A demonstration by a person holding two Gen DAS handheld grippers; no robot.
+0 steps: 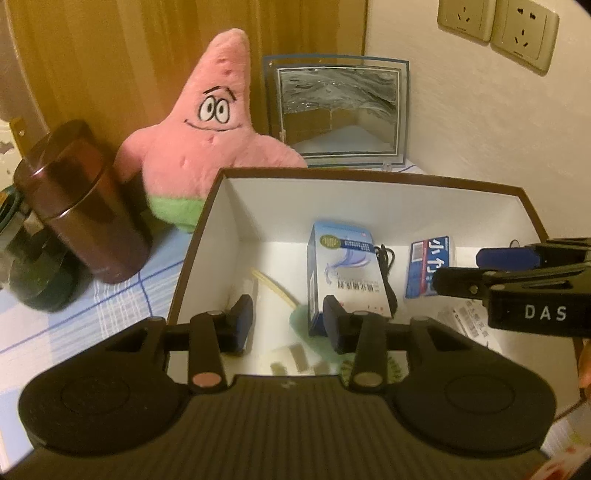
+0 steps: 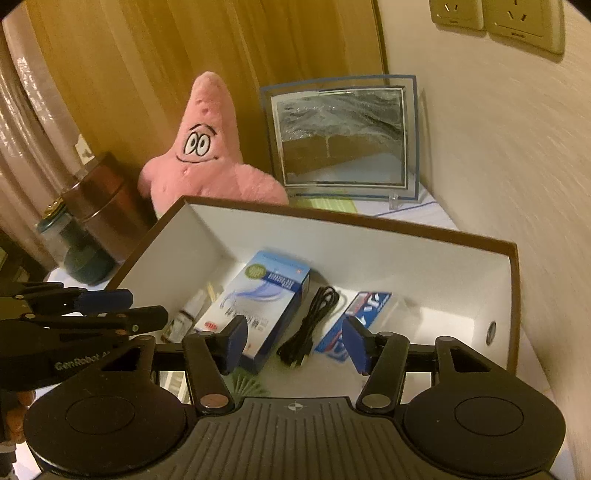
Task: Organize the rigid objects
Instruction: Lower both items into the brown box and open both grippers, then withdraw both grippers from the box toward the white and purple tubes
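Observation:
A white box with a brown rim (image 1: 369, 178) (image 2: 332, 218) stands open on the table. Inside lie a blue-and-white carton (image 1: 343, 266) (image 2: 258, 295), a coiled black cable (image 1: 386, 273) (image 2: 314, 325) and a blue-and-red packet (image 1: 428, 266) (image 2: 365, 310). A small bottle (image 2: 184, 317) and thin wooden sticks (image 1: 273, 288) rest at the box's left side. My left gripper (image 1: 288, 319) hovers over the box's near left, open and holding nothing. My right gripper (image 2: 295, 343) is open above the cable, also with nothing in it. Each gripper shows in the other's view.
A pink starfish plush (image 1: 207, 122) leans behind the box, beside a brown tin canister (image 1: 81, 206) and a dark green jar (image 2: 85, 258). A framed sand picture (image 1: 338, 110) stands by the wall under two sockets (image 1: 498, 26). A blue checked cloth (image 1: 110, 306) covers the table.

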